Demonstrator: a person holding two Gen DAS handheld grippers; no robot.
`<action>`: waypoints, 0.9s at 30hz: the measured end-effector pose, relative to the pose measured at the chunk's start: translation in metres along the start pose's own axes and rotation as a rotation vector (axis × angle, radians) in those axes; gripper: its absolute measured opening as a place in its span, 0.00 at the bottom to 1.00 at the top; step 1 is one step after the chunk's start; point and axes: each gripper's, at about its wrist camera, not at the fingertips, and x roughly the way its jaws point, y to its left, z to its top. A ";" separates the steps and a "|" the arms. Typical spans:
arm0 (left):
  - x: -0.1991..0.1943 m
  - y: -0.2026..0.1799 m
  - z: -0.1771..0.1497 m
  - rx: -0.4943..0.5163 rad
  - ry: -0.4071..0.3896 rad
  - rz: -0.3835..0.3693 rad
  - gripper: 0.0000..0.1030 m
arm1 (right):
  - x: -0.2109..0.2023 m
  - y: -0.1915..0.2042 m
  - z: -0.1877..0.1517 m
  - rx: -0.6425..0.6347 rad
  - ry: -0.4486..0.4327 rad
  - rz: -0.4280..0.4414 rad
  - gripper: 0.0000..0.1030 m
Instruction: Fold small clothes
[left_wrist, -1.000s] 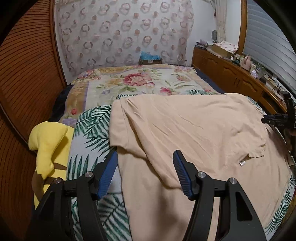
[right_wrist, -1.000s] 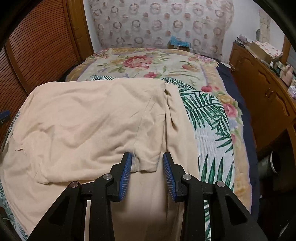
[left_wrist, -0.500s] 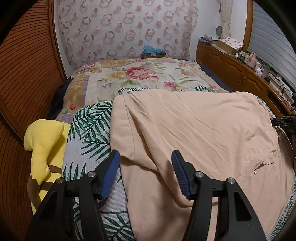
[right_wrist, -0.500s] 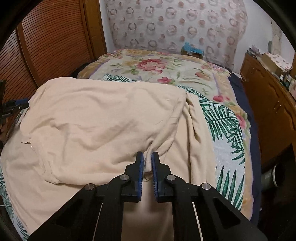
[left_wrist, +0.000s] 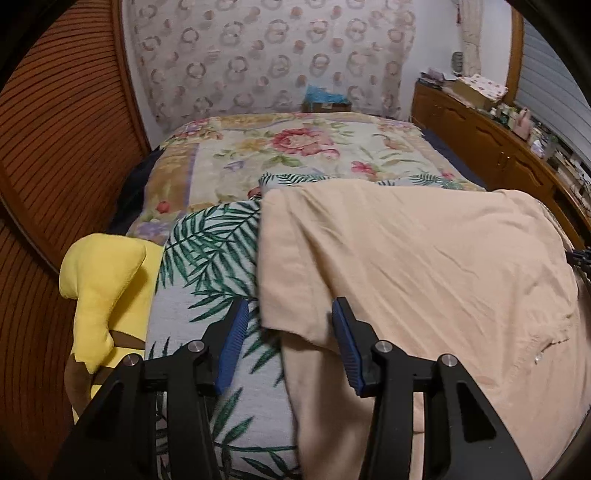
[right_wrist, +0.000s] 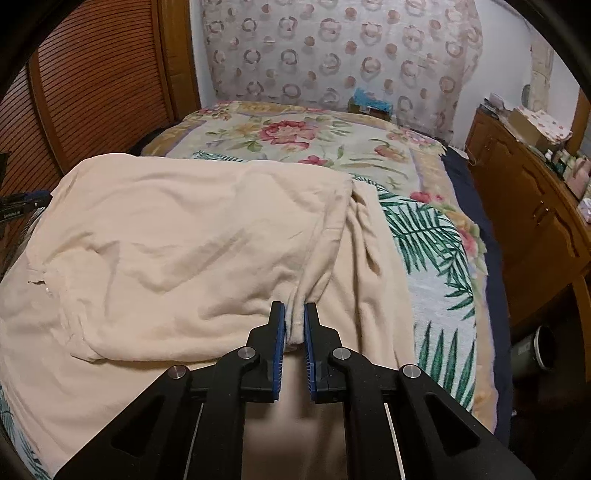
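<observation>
Peach shirt (right_wrist: 177, 251) lies spread on the bed (right_wrist: 439, 266), on the palm-leaf cover, ahead of both claws. We read it as early in the fold: one layer is already doubled over toward us, its folded edge running across just ahead of the right claw (right_wrist: 294, 325), and the collar opening with its label shows at the far left of that view. Still left, by our judgement: bring both sides in, then halve it. Nothing compact yet.

Right claw: jaws nearly closed, pinching a bunched ridge of the shirt's doubled edge between the blue pads (right_wrist: 280, 332). The cloth puckers into the gap, so we call it gripping the shirt. It's held low, pointing along the bed toward the headboard.

Left claw (left_wrist: 286, 325): jaws wide apart, nothing held. The shirt's near-left corner hangs between them; the right pad sits at the cloth edge, the left pad is over bare palm-leaf cover. We can't tell whether the pads touch the cloth. Pose is low and level, aimed up the bed, set to close on that corner.

Further out: yellow plush toy (left_wrist: 99, 288) to the left of the left claw, off the shirt. Wooden dresser (right_wrist: 532, 206) well to the right of the right claw.
</observation>
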 end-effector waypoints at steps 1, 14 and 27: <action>0.002 0.001 0.000 -0.003 0.004 -0.001 0.47 | -0.001 -0.001 0.000 0.003 0.001 -0.005 0.09; -0.014 -0.010 0.009 0.042 -0.057 -0.030 0.04 | -0.007 0.003 0.002 -0.026 0.008 0.001 0.09; -0.033 -0.008 0.028 0.025 -0.095 -0.040 0.04 | -0.029 0.002 0.000 -0.027 -0.070 0.005 0.03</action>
